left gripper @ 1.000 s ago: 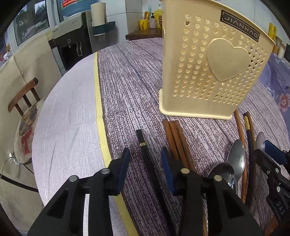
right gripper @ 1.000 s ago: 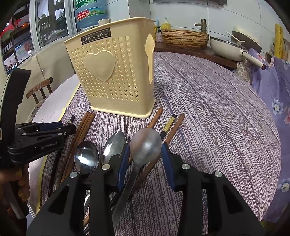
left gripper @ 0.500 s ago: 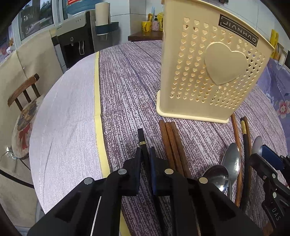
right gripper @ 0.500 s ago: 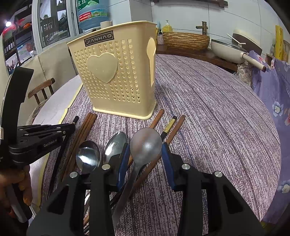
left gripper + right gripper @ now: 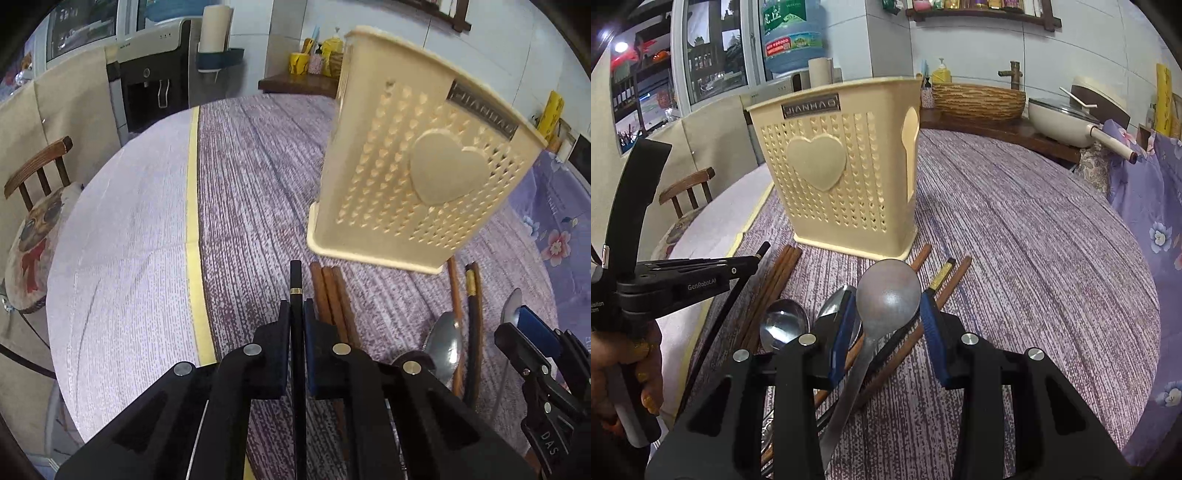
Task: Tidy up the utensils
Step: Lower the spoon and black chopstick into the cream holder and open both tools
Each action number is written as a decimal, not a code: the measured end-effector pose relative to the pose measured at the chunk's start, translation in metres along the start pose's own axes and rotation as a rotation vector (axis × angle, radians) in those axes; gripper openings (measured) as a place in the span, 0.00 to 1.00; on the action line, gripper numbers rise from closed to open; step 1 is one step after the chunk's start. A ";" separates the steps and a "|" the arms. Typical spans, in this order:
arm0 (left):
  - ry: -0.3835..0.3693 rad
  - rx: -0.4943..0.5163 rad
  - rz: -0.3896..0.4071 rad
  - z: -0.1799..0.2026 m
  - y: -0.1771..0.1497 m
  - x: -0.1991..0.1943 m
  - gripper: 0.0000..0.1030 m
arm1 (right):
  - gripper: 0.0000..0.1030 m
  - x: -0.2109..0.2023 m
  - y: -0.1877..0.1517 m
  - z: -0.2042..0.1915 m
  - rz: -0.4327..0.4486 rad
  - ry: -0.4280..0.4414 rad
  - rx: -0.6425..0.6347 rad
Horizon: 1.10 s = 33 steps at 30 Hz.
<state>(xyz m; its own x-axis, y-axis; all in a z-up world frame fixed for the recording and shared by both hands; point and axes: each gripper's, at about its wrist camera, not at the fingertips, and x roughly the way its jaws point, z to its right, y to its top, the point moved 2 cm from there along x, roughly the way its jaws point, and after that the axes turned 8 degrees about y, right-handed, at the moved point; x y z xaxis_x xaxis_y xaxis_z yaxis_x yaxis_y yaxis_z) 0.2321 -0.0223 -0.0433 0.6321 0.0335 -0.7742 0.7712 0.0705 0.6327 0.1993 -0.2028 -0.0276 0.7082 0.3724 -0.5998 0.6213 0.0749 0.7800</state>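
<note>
A cream perforated utensil holder (image 5: 417,177) with a heart stands on the purple tablecloth; it also shows in the right wrist view (image 5: 846,177). My left gripper (image 5: 296,314) is shut on a black chopstick (image 5: 296,284) and holds it lifted off the cloth; the chopstick (image 5: 720,314) hangs slanted in the right wrist view. Brown chopsticks (image 5: 328,291) lie beside it. My right gripper (image 5: 888,317) is open around a steel spoon (image 5: 886,291). Two more spoons (image 5: 785,325) lie to its left.
More brown and black chopsticks (image 5: 945,280) lie in front of the holder. A wooden chair (image 5: 37,173) stands left of the round table. A counter with a wicker basket (image 5: 979,99) and a pan (image 5: 1067,118) is behind the table.
My left gripper closed on the black chopstick and raised it off the cloth. The right gripper stayed open around the spoon and rose slightly.
</note>
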 end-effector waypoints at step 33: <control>-0.116 -0.048 0.355 -0.014 0.043 -0.119 0.08 | 0.36 -0.069 0.049 -0.017 0.155 0.135 -0.108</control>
<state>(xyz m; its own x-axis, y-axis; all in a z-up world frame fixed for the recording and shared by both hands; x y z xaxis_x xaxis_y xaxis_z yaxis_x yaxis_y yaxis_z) 0.1890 -0.0090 0.0762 0.8661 -0.0483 -0.4975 0.4995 0.1218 0.8577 0.1752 -0.2096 0.0544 0.7364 0.5073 -0.4476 0.4639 0.1029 0.8799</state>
